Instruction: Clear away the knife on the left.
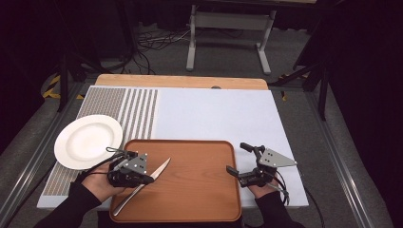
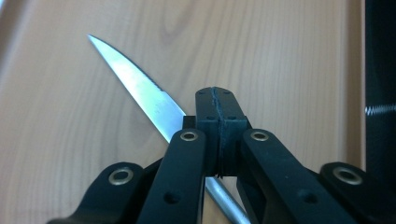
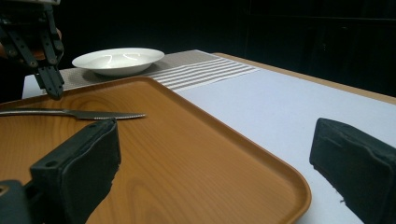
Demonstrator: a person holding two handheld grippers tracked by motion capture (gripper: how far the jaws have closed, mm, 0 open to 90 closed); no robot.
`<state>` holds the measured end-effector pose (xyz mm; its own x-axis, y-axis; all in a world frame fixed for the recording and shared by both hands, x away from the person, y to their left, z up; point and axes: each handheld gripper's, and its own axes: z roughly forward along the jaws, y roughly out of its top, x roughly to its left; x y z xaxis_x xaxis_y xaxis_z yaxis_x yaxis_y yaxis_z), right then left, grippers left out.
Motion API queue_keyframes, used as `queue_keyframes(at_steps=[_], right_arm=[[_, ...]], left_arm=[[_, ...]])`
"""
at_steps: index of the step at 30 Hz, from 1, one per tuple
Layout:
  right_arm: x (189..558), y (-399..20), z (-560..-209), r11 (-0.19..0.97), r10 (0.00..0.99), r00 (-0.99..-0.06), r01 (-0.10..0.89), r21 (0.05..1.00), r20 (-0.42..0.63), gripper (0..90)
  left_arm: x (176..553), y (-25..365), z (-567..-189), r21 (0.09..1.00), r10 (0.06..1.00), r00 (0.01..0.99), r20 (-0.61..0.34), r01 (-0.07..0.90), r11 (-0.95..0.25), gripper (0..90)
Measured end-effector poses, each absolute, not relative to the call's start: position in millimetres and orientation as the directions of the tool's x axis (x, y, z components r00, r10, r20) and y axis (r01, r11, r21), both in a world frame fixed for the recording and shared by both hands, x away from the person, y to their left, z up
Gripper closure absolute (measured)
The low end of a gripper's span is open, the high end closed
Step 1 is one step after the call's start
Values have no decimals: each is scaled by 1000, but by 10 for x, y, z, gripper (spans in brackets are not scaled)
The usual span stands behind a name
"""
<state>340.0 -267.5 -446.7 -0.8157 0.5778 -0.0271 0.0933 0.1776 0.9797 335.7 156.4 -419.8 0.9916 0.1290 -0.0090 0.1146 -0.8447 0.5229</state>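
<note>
The knife lies flat on the wooden tray, at the tray's left side, blade toward the tray's centre. The left hand-held gripper is seen pressed closed above the knife's neck, pads together, nothing visibly clamped between them. A slip could be expected if the thin, flat handle is approached with jaws this tight; the blade might be skated across the tray. The right hand-held gripper is held wide open and empty at the tray's right edge. Beyond the tray's left corner, the white plate is seen empty on the bench.
</note>
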Motion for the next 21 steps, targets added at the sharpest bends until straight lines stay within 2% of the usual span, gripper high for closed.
queue_keyframes(at_steps=[21], right_arm=[[3399, -2676, -4466, 177, 578, -816, 91, 980, -29, 25]], left_arm=[[3401, 1453, -4365, 373, 26, 999, -26, 34, -927, 900]])
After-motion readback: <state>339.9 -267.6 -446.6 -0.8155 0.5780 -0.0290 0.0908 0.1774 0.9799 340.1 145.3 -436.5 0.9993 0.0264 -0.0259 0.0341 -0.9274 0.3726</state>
